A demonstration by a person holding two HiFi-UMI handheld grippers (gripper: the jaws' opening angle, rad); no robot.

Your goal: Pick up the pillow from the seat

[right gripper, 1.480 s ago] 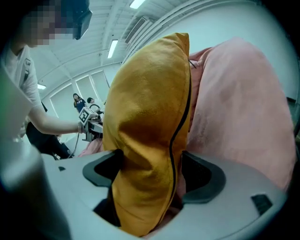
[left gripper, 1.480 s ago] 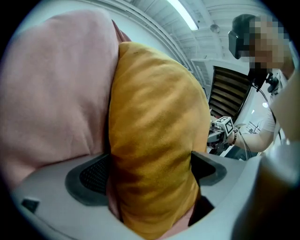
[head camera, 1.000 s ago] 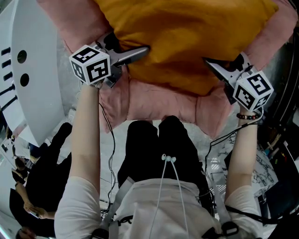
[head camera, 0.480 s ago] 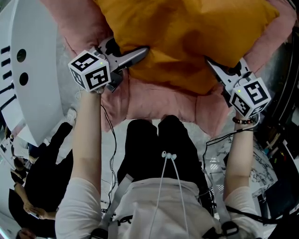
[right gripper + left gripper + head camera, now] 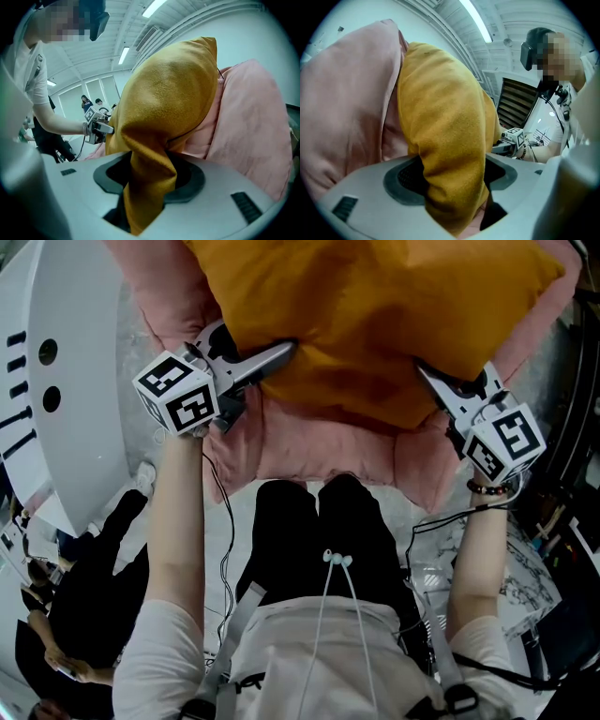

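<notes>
A mustard-yellow pillow point(image 5: 375, 315) lies on a pink padded seat point(image 5: 319, 442). My left gripper point(image 5: 281, 354) grips its left front edge, and my right gripper point(image 5: 424, 373) grips its right front corner. Both sets of jaws have just been closing, and each now pinches a fold of the yellow fabric. In the left gripper view the pillow point(image 5: 445, 140) bunches between the pads of that gripper point(image 5: 454, 180), with the pink seat back point(image 5: 347, 103) behind it. In the right gripper view a twisted fold of the pillow point(image 5: 164, 122) fills the gap of that gripper point(image 5: 147, 180).
A white curved panel point(image 5: 66, 390) with dark holes stands to the left of the seat. The person's dark trousers point(image 5: 319, 531) are right in front of the seat edge. Cables and clutter lie on the floor at the right point(image 5: 534, 577). Other people stand far off point(image 5: 91, 103).
Both grippers have closed onto the pillow's front edge and risen slightly. The pillow's front edge is now drawn up off the pink seat.
</notes>
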